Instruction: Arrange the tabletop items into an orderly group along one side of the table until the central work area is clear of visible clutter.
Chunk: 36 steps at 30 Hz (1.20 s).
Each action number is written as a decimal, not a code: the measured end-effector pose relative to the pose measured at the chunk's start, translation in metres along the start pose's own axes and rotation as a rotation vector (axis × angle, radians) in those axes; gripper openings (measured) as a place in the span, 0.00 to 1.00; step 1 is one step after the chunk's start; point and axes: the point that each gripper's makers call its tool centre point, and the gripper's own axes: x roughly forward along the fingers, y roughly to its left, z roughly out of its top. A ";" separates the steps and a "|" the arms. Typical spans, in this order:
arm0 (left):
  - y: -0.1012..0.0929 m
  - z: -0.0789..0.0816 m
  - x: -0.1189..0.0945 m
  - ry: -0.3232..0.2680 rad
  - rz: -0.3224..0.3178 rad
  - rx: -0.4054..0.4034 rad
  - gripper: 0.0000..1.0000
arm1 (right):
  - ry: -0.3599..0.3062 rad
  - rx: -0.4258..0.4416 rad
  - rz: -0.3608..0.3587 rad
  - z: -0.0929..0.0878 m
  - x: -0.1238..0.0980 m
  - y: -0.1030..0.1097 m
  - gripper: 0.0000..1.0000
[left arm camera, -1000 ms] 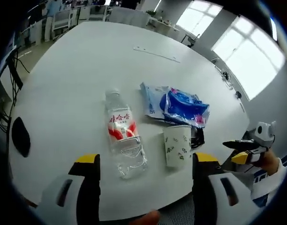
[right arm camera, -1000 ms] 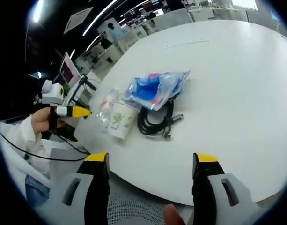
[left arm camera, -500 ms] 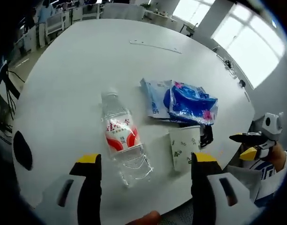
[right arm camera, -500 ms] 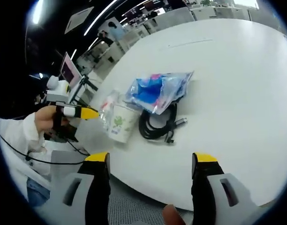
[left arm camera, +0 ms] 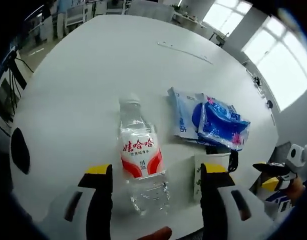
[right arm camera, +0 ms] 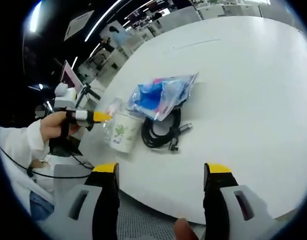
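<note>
Bottle (left arm camera: 139,159) at 12 o'clock between wide-open, empty left tongs (left arm camera: 156,175): probably light, slippery; grip mid-label. Right tongs (right arm camera: 161,172) open, empty.

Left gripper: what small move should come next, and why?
Probably ease the left gripper forward and down onto the water bottle. Its jaws stand open, the bottle lies on its side between them, and the bottle is nearer than the paper cup.

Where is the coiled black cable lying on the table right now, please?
In the right gripper view the black cable lies on the white table, just right of the paper cup and partly tucked under the blue plastic bag.
</note>
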 end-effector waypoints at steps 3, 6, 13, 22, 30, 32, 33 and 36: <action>0.001 -0.002 0.005 0.021 0.007 0.001 0.73 | -0.003 0.008 -0.004 0.001 0.000 -0.001 0.66; 0.005 -0.002 0.007 0.020 0.019 -0.003 0.72 | -0.011 0.017 -0.007 0.002 0.000 -0.001 0.66; 0.011 -0.010 0.019 0.029 0.049 -0.009 0.69 | -0.012 0.023 -0.004 0.001 -0.001 0.004 0.66; 0.024 -0.003 0.021 -0.014 0.146 0.064 0.54 | -0.016 0.046 -0.012 -0.005 -0.005 0.000 0.64; 0.021 -0.003 0.017 -0.070 0.125 -0.016 0.42 | -0.055 0.100 -0.010 -0.010 -0.012 -0.001 0.62; 0.023 -0.004 0.016 -0.080 0.125 -0.047 0.40 | -0.057 0.104 -0.014 -0.013 -0.014 -0.002 0.61; 0.022 -0.004 0.015 -0.088 0.116 -0.073 0.39 | -0.055 0.108 -0.017 -0.016 -0.015 -0.002 0.61; 0.018 -0.002 0.014 -0.145 0.039 -0.222 0.38 | -0.054 0.117 -0.020 -0.020 -0.018 -0.003 0.61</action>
